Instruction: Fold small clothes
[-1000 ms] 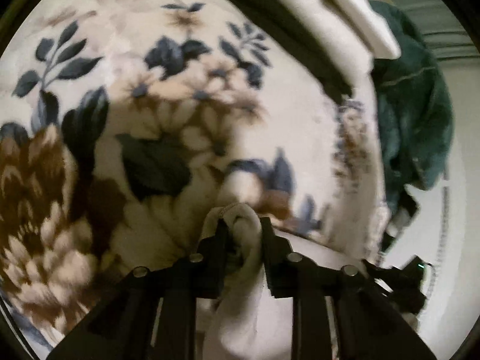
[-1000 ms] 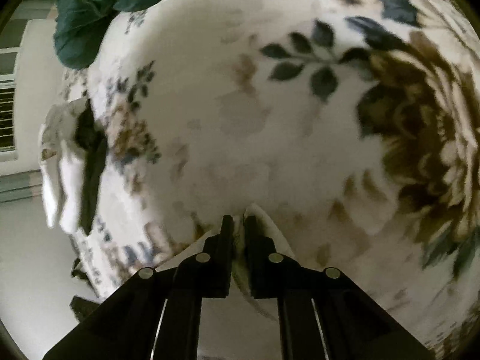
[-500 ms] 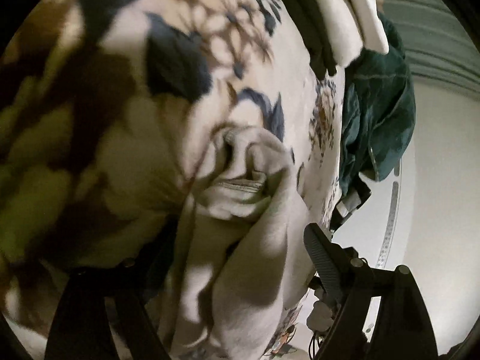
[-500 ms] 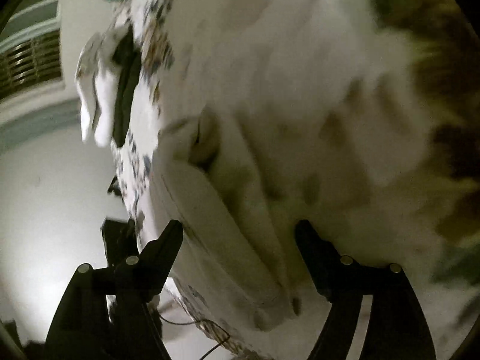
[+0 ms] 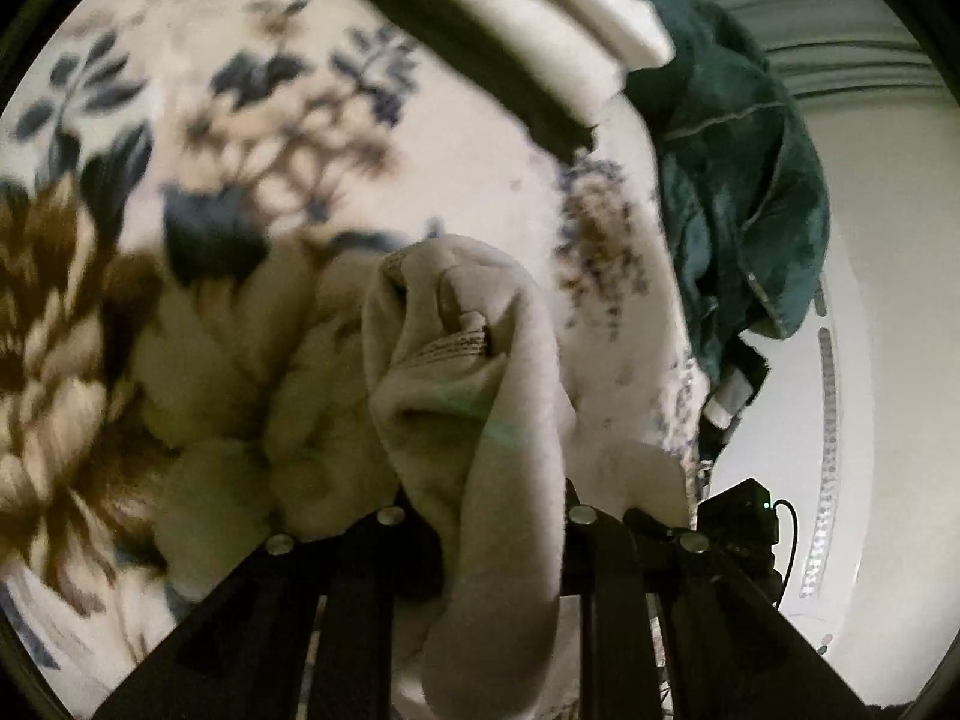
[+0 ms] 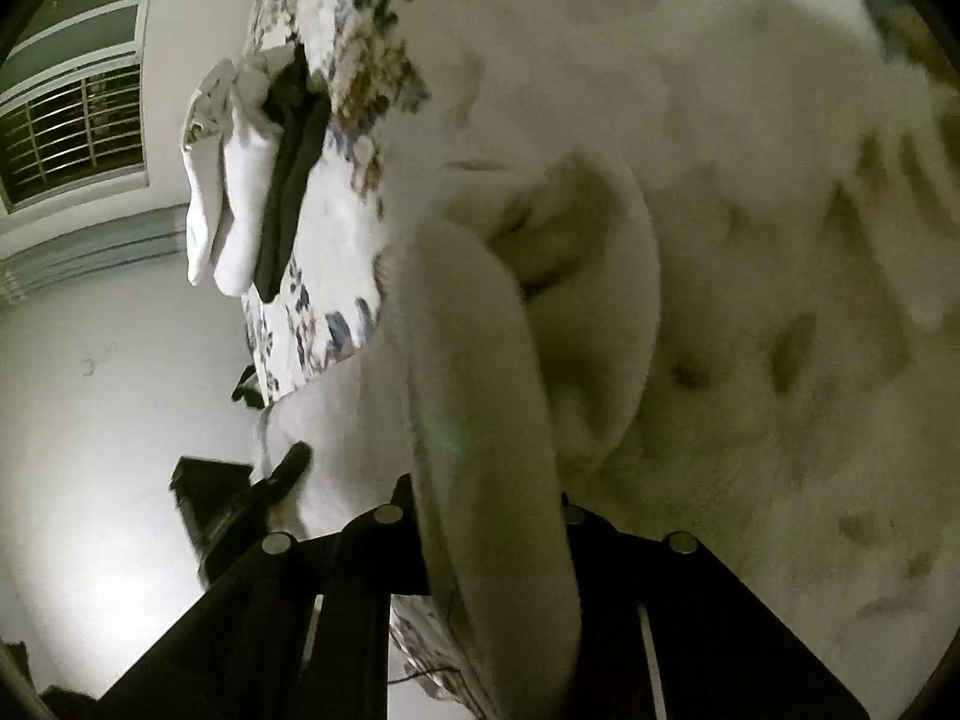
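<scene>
**Both grippers closing on the sock again**

The beige sock (image 5: 468, 396) is lying bunched on the floral blanket (image 5: 288, 138), near its edge. The left gripper (image 5: 486, 516) and right gripper (image 6: 486, 510), spread wide half a second ago, are now pinching it (fingertips hidden), suggesting a regrasp for the next fold.

The room is dim, and both fisheye views curve hard into black rims at the edges, with the floral blanket (image 5: 252, 138) smeared by motion blur, worse in the right wrist view where its print dissolves to pale blotches. Light pools on the pale floor (image 6: 78, 528) at lower left of that view, while the barred window (image 6: 72, 138) looks dark. A faint green flare sits on the beige cloth (image 5: 480, 396), whose folds cast soft shadows and lie close and unsharp.
</scene>
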The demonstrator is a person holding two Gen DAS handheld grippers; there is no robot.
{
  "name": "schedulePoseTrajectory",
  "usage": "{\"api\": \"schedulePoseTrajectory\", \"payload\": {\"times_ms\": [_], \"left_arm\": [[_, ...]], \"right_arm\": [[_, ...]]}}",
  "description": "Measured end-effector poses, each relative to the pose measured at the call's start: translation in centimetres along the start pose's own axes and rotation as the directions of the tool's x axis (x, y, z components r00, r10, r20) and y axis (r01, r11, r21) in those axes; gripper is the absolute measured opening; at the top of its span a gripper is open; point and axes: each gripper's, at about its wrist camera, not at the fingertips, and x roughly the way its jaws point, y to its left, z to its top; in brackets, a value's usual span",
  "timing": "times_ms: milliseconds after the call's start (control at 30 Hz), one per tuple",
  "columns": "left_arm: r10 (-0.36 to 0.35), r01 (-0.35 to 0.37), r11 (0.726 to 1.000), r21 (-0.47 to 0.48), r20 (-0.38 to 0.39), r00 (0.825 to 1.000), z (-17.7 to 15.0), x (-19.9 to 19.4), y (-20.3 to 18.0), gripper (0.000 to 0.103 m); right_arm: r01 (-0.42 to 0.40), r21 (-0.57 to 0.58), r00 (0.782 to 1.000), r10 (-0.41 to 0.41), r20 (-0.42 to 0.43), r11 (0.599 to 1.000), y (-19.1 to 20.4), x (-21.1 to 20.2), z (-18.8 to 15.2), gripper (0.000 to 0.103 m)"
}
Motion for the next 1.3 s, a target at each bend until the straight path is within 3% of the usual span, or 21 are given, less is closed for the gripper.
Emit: {"api": "schedulePoseTrajectory", "payload": {"times_ms": [233, 433, 567, 767, 933, 1033, 1100, 1133, 1167, 1200, 1233, 1267, 1300], "left_arm": [[-0.03, 0.028, 0.999, 0.045, 0.052, 0.998, 5.5, -4.8, -4.3, 0.016], [-0.054, 0.038, 0.993, 0.111, 0.142, 0.988, 14.9, -10.1, -8.9, 0.016], [-0.052, 0.023, 0.99, 0.14, 0.205, 0.977, 23.4, -12.9, -10.2, 0.016], [0.016, -0.044, 0.992, 0.121, 0.222, 0.975, 34.8, -12.2, -6.5, 0.017], [0.076, -0.084, 0.995, 0.052, 0.14, 0.987, 40.3, -8.5, -2.0, 0.019], [0.116, -0.118, 0.993, 0.014, 0.099, 0.988, 41.6, -7.1, -0.1, 0.023], [0.17, -0.173, 0.984, 0.029, 0.098, 0.981, 41.6, -6.9, -0.4, 0.031], [0.206, -0.212, 0.976, 0.046, 0.106, 0.973, 41.4, -6.9, -0.7, 0.033], [0.25, -0.26, 0.963, 0.076, 0.121, 0.961, 41.1, -6.9, -1.2, 0.036], [0.292, -0.306, 0.947, 0.099, 0.132, 0.947, 40.9, -6.9, -1.7, 0.042], [0.347, -0.365, 0.923, 0.123, 0.147, 0.926, 40.6, -6.9, -2.3, 0.066], [0.4, -0.424, 0.894, 0.147, 0.166, 0.901, 40.2, -6.8, -2.9, 0.088], [0.441, -0.471, 0.865, 0.172, 0.186, 0.878, 39.6, -6.8, -3.6, 0.09]], "right_arm": [[0.003, -0.069, 0.999, -0.001, 0.038, 0.998, 10.2, -3.2, 2.9, 0.017], [-0.022, -0.185, 0.997, 0.036, 0.07, 0.983, 22.4, -4.1, 8.2, 0.017], [-0.053, -0.233, 0.993, 0.076, 0.089, 0.971, 30.5, -2.0, 13.3, 0.017], [-0.019, -0.269, 0.995, 0.045, 0.091, 0.963, 37.8, 5.8, 21.2, 0.017], [0.047, -0.262, 0.995, -0.021, 0.102, 0.964, 39.1, 11.9, 26.0, 0.017], [0.141, -0.261, 0.987, -0.117, 0.106, 0.955, 38.7, 14.1, 27.4, 0.018], [0.218, -0.258, 0.974, -0.192, 0.123, 0.941, 38.7, 14.4, 27.8, 0.025], [0.236, -0.257, 0.969, -0.209, 0.128, 0.937, 38.8, 14.3, 27.7, 0.039], [0.277, -0.27, 0.958, -0.243, 0.15, 0.922, 39.2, 13.9, 27.6, 0.046], [0.332, -0.287, 0.94, -0.289, 0.182, 0.899, 39.7, 13.4, 27.2, 0.061], [0.373, -0.306, 0.924, -0.321, 0.207, 0.876, 40.0, 13.2, 27.0, 0.068], [0.439, -0.329, 0.895, -0.373, 0.245, 0.836, 40.7, 12.9, 26.4, 0.069], [0.518, -0.347, 0.852, -0.434, 0.293, 0.782, 41.4, 12.7, 25.6, 0.073]]}}
